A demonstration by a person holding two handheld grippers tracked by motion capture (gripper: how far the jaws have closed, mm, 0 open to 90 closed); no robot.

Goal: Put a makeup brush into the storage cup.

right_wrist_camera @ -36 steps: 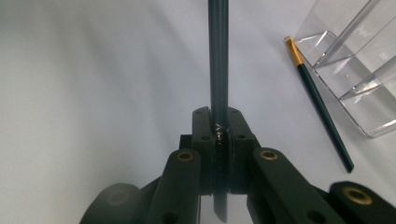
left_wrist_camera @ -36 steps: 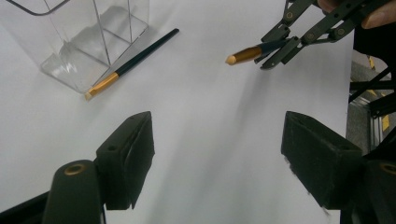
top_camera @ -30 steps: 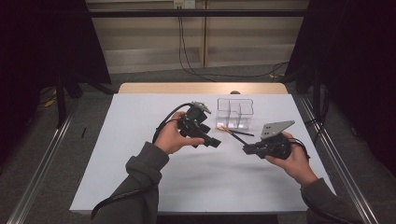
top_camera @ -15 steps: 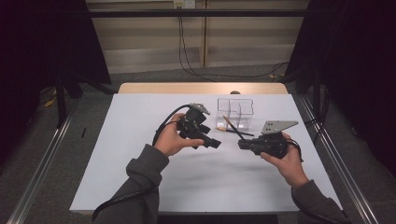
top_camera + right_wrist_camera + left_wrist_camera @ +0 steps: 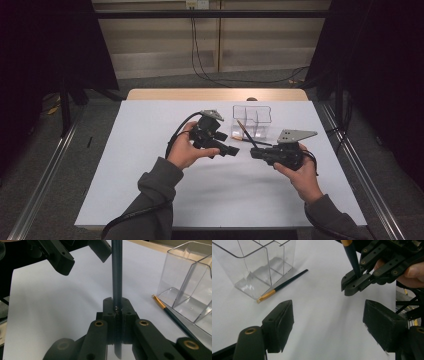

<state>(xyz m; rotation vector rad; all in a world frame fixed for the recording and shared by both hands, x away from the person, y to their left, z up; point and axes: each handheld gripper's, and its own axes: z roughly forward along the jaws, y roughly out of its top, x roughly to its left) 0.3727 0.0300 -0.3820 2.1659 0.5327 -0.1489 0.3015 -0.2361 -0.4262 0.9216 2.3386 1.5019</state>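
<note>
My right gripper (image 5: pixel 253 153) (image 5: pixel 117 308) is shut on the end of a dark thin brush (image 5: pixel 246 134) (image 5: pixel 116 272) (image 5: pixel 351 255), which stands up and leans back toward the clear container. My left gripper (image 5: pixel 234 150) (image 5: pixel 331 326) is open, nothing between its jaws. It points at the right gripper (image 5: pixel 355 284) a short way off, and its jaws appear in the right gripper view (image 5: pixel 62 257). A second dark brush with a gold ferrule (image 5: pixel 250 142) (image 5: pixel 283 285) (image 5: pixel 172 315) lies flat on the white table beside a clear divided container (image 5: pixel 252 119) (image 5: pixel 254 262) (image 5: pixel 190 277).
The white table sheet (image 5: pixel 150 175) spreads wide to the left and front of both hands. Cables trail from each gripper along the forearms. Metal rails (image 5: pixel 45 180) run along both sides of the table, and dark curtains stand beyond.
My right gripper has shifted slightly left toward the left gripper, and the brush it holds now stands steeper. The left gripper has barely moved.
</note>
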